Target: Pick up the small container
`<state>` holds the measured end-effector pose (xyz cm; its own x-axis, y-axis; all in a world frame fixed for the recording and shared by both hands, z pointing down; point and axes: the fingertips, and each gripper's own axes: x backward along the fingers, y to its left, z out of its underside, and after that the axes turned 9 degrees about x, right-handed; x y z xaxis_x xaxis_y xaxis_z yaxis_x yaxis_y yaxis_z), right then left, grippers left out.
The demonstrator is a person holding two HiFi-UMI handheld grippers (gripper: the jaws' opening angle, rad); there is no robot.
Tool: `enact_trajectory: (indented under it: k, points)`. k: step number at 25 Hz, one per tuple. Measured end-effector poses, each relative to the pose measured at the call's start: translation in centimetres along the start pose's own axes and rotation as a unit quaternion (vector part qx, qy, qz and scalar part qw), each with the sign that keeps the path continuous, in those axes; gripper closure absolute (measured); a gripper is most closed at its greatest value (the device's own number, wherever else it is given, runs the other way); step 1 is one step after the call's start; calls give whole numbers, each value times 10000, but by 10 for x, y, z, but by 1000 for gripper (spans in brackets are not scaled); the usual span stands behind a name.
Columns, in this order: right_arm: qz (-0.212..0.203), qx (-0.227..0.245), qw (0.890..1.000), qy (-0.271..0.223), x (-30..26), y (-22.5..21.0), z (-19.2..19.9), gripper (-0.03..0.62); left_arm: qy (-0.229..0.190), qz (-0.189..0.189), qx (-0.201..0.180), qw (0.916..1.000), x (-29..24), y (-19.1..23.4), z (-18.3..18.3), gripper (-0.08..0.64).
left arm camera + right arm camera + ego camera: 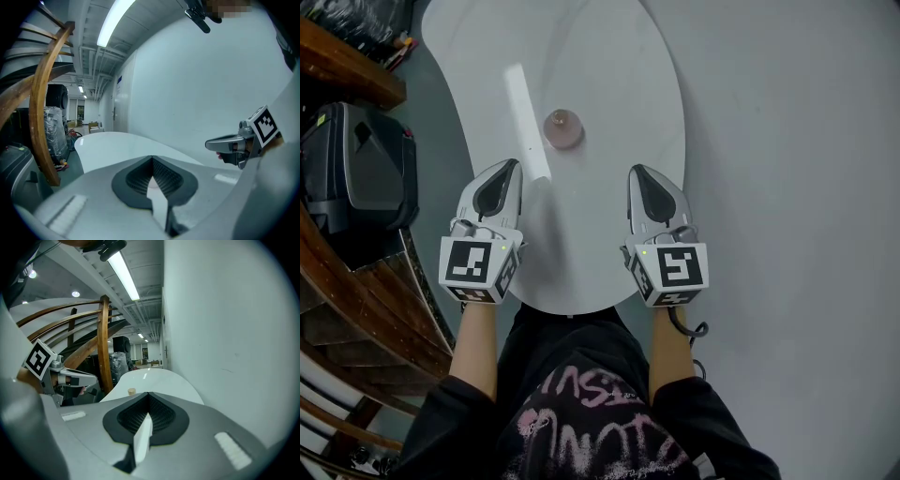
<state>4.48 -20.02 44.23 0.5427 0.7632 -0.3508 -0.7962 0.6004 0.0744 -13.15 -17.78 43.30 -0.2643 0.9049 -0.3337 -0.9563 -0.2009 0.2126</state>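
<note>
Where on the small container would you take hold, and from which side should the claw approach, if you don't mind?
Take the container by its round side wall, coming in low from the near edge of the table. It stands upright with bare table all round, so jaws fit either side. The right claw faces it, but is shut; open it first.

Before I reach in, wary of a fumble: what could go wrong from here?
1. The left gripper and right gripper both have jaws together; reaching in unopened would likely knock the small container rather than grip it.
2. It stands alone on the glossy table, so a nudge might slide or tip it.
</note>
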Motion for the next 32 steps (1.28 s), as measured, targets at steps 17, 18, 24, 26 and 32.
enact_trajectory:
  k: [17, 18, 24, 26, 32]
  points:
    - [-67, -122, 9998, 124, -7, 1, 21, 580, 193, 73, -38, 9998, -15, -2, 21, 558]
    - [-67, -125, 9998, 123, -8, 2, 21, 580, 191, 84, -34, 9998, -16, -1, 21, 558]
    - [-61, -135, 9998, 119, -14, 0, 19, 580, 247, 115, -59, 9996, -25, 3, 21, 558]
    - [-49, -136, 9998, 109, -15, -1, 18, 580, 242, 164, 8, 9996, -28, 3, 21, 548]
    - [-5, -169, 9998, 127, -14, -5, 24, 580, 317, 300, -197, 9989, -44, 0, 26, 485]
